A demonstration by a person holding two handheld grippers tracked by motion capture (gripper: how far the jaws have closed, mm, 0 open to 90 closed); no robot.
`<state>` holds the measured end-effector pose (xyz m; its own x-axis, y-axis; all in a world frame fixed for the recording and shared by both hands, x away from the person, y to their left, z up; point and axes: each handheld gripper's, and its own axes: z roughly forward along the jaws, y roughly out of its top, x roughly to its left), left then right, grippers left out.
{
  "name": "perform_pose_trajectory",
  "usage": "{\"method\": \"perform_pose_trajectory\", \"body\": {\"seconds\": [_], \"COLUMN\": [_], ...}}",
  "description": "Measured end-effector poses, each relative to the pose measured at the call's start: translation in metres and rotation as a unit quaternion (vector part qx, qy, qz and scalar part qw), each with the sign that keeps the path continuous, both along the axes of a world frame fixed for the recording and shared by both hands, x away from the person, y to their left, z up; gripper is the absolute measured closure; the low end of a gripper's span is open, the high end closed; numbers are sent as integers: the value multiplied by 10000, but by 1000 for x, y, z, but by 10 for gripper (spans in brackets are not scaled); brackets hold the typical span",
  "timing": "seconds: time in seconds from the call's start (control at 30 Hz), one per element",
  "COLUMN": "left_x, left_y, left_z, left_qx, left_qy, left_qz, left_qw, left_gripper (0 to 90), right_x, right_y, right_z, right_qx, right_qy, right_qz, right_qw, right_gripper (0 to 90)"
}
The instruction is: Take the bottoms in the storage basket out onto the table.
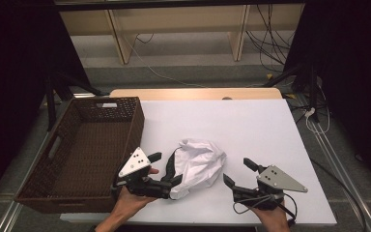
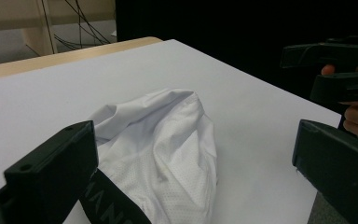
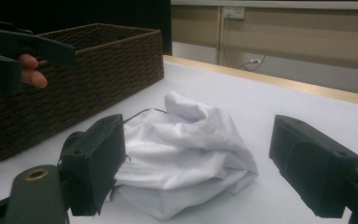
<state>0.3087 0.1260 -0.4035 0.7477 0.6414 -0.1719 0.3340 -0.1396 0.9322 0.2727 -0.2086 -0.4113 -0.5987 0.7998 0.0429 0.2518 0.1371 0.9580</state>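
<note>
A lab-like recording set: black curtains, loose floor cables, white-topped table.

brown wicker basket: left of frame, on the table's left edge, handle slot in near-left wall | white table: centre, pale wood strip along far edge | cables: upper right, on grey floor | wooden shelf legs: top centre | crumpled white garment: lower centre, black band
</note>
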Motion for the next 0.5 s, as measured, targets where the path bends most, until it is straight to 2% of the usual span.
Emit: {"method": "perform_pose_trajectory", "body": {"seconds": [0.13, 0.27, 0.5], "left_x": [0, -1, -1], "left_y": [0, 1, 1], "left_z": [0, 1, -1], "left_qx": [24, -91, -89], "left_qy": [-35, -81, -97], "left_qz": [20, 21, 66], "left_qw": [10000, 9999, 9999], "left_gripper": [0, 0, 0], "right_x": [0, 0, 0], "right_y": [0, 1, 0], "right_z": [0, 0, 0], "right_qx": [0, 1, 2], "right_qy": [-16, -24, -23], "right_qz": [-2, -5, -7], "right_qw": [10000, 10000, 10000], "right_gripper": [193, 193, 194]}}
